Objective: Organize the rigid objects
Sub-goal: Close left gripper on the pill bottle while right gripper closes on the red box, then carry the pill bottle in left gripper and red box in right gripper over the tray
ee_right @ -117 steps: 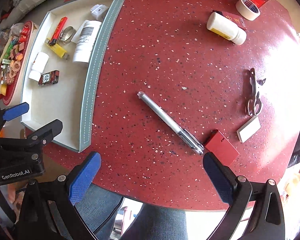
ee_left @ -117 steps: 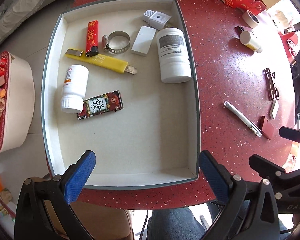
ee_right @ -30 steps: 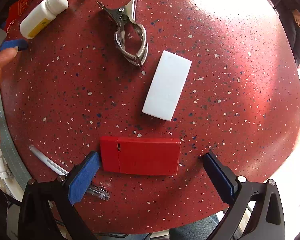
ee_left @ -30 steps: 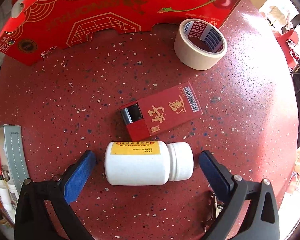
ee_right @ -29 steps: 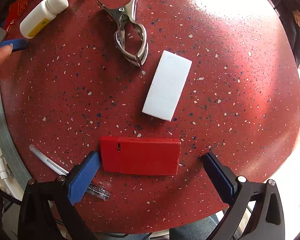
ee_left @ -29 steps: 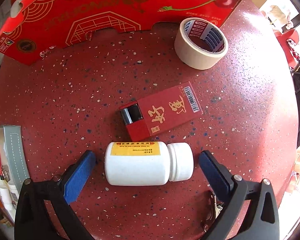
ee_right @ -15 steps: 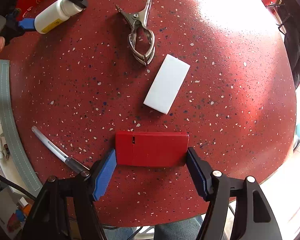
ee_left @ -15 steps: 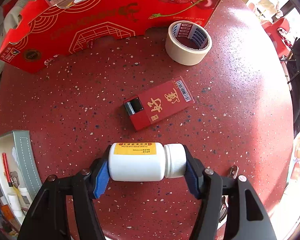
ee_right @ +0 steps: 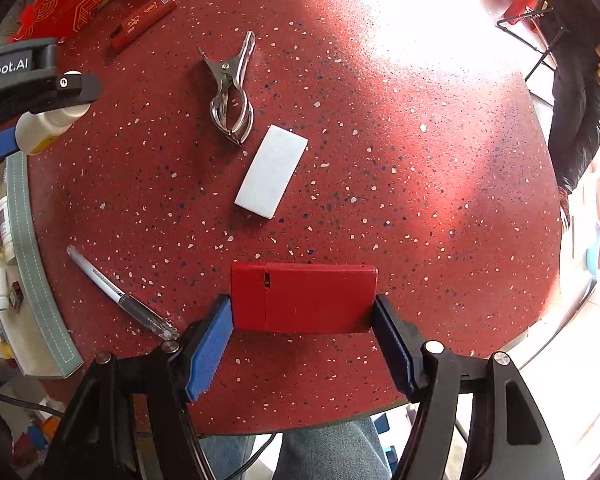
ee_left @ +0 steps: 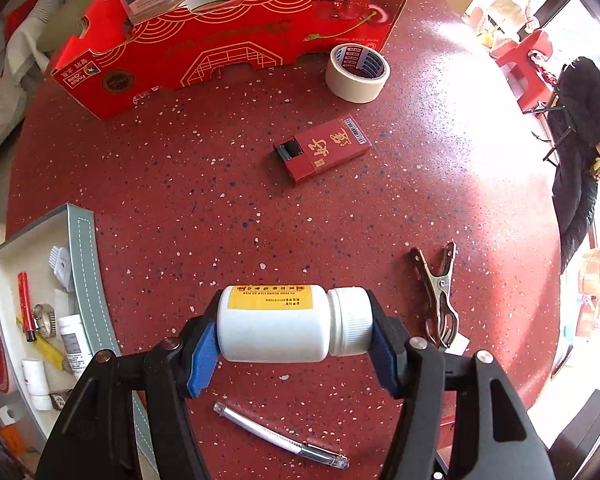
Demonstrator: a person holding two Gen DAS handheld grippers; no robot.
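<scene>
Surface: round red speckled table [ee_left: 220, 184], sun glare at upper right.
Room: grey-rimmed tray [ee_left: 85, 264] at left edge; red carton [ee_left: 220, 44] at top.
Bottle: white bottle [ee_left: 288, 326], yellow label, lying sideways, lower centre.
Box: flat red box [ee_right: 304, 298], lower centre.
Left gripper [ee_left: 294, 340]: clamped on the bottle's ends.
Right gripper [ee_right: 302, 328]: clamped on the box's ends.
</scene>
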